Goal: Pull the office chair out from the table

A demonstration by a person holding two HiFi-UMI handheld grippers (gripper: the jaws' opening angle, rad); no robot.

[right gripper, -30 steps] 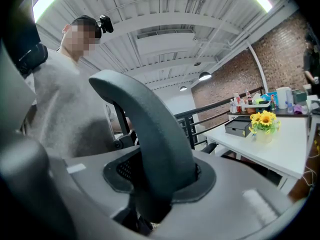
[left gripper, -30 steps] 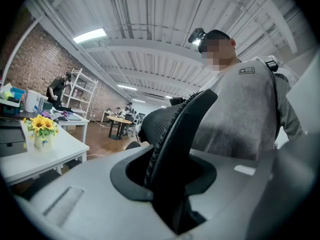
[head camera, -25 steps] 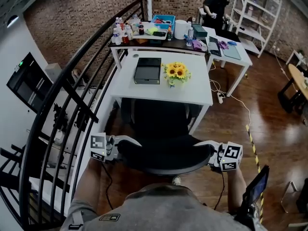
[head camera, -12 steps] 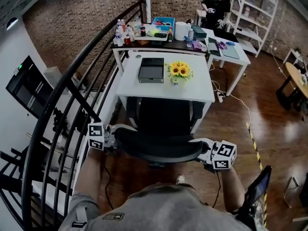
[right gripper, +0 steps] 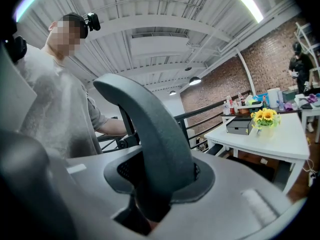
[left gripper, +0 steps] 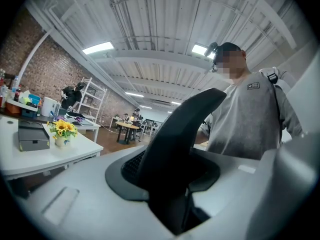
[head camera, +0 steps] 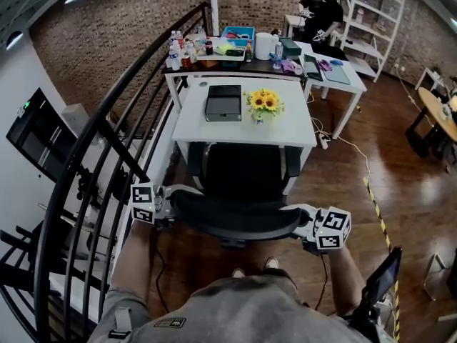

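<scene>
Person: grey-shirted torso (head camera: 228, 313) at frame bottom, forearms reaching fwd, one gripper per hand.
L gripper (head camera: 171, 210): clamped on L rim of curved backrest (head camera: 235, 220) of black mesh office chair (head camera: 241, 181). Jaws just eased wider, and the rim fills the slot betw. them.
R gripper (head camera: 307, 224): clenched on R rim of same backrest, rim wedged betw. jaws.
Chair: back twd person, seat facing table. Seat front sits just at table's near edge, w/ an armrest (head camera: 194, 161) on either side.
Table: white rectangular table (head camera: 214, 131), directly beyond chair.
On table: flat black box (head camera: 223, 103) L of centre. Sunflower bunch in small pot (head camera: 262, 104) just R of it, not touching.
L side: black metal railing (head camera: 107, 141) runs alongside table & chair.
Floor: brown wood floor (head camera: 357, 191) R of chair.
Far: dark table (head camera: 264, 64) w/ bottles (head camera: 182, 48) & blue tray (head camera: 239, 32). Second white table (head camera: 343, 77) to its R. Person in dark clothes (head camera: 321, 13) by white shelving (head camera: 378, 20). Brick wall (head camera: 128, 20) behind.
</scene>
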